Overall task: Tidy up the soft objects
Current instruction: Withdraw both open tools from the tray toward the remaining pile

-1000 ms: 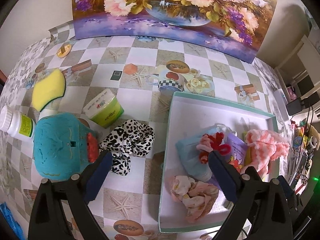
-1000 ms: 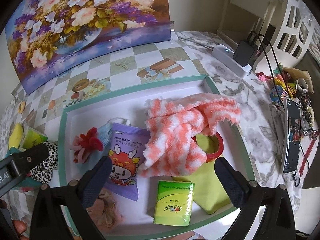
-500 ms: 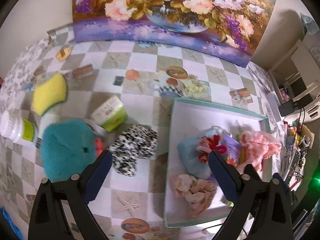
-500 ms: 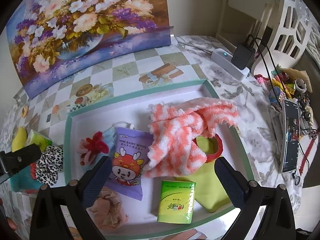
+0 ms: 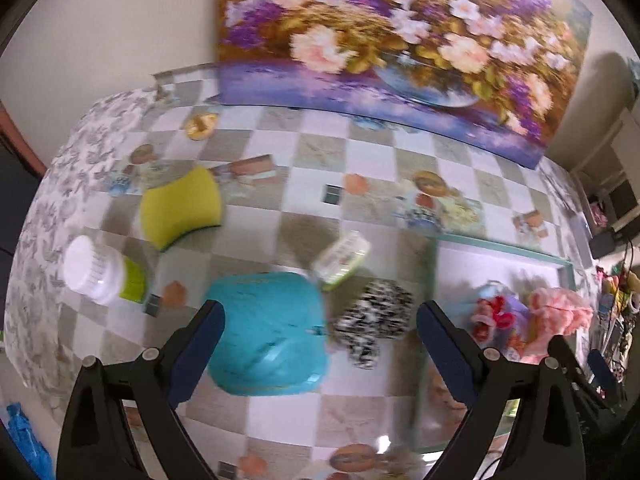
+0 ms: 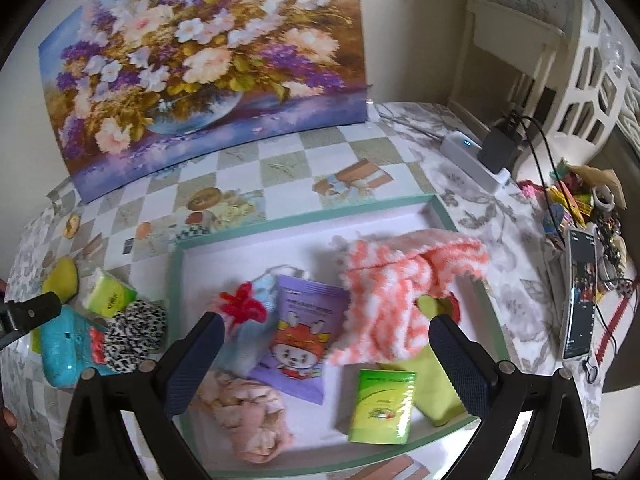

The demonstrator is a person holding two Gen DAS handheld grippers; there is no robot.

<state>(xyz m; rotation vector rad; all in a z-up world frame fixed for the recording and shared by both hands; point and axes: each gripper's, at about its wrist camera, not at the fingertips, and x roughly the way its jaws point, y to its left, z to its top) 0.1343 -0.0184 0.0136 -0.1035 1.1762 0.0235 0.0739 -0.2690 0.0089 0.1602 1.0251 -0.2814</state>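
both grippers' fingers wide apart, holding nothing: left gripper (image 5: pixel 320 320), right gripper (image 6: pixel 326 338). done: striped towel (image 6: pixel 394 292), wipes, scrunchies inside tray (image 6: pixel 175 276). left: teal pouch (image 5: pixel 268 332), leopard scrunchie (image 5: pixel 374 316), tissue pack, sponge (image 5: pixel 182 206) outside tray.

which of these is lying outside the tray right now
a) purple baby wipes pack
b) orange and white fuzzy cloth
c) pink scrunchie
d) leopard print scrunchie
d: the leopard print scrunchie lies on the checkered tablecloth left of the tray, beside the teal pouch, while the wipes pack, fuzzy cloth and pink scrunchie all lie inside the tray.
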